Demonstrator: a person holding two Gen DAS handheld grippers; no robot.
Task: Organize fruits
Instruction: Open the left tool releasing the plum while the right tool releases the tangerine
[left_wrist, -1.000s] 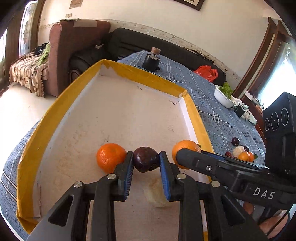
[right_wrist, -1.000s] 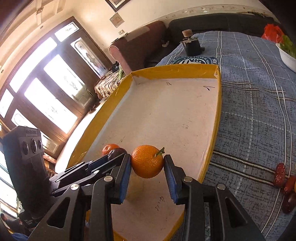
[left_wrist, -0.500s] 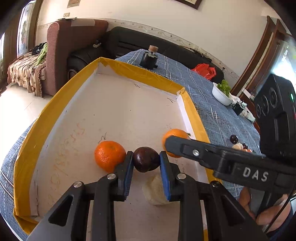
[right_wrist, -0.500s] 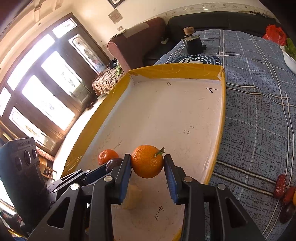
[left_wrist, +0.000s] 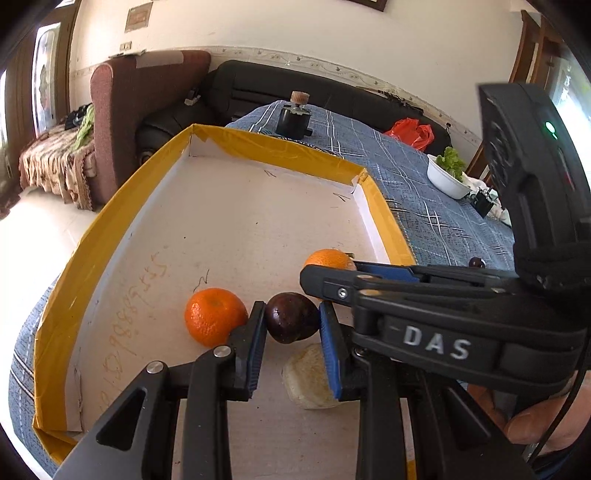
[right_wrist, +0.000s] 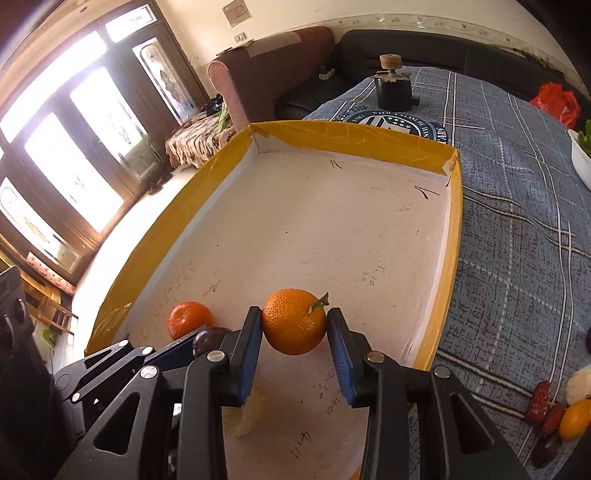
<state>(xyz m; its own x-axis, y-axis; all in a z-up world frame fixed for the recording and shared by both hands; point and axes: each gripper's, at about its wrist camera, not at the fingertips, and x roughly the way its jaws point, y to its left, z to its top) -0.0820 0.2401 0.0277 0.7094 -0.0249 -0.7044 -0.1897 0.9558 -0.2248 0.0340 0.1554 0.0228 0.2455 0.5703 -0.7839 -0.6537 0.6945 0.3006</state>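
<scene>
Since the earlier frames, I am bringing my right tool across in front of my left one, so its black body is now filling much more of the left view.

Left wrist view: my left gripper (left_wrist: 293, 319) is clamping a dark purple fruit (left_wrist: 291, 316) between its blue pads, holding it low over the white floor of the yellow-edged tray (left_wrist: 122, 206). A loose orange (left_wrist: 214, 315) is lying in the tray, just beside the outer face of the left finger. A pale lump (left_wrist: 308, 376) is resting on the tray floor beneath the purple fruit. My right gripper (left_wrist: 332, 264) is crossing the picture from the right, gripping a second orange (left_wrist: 328, 258).

Right wrist view: my right gripper (right_wrist: 293, 325) is squeezing the stemmed orange (right_wrist: 293, 321) from both sides, above the tray's near end. The loose orange (right_wrist: 188, 319) is sitting to its left, and the purple fruit (right_wrist: 208, 338) is peeking out behind my left tool. More fruits (right_wrist: 554, 413) are waiting on the blue tablecloth (right_wrist: 517, 221), outside the tray.

I judge both fruits are nearly placed; releasing them beside the loose orange comes next.
</scene>
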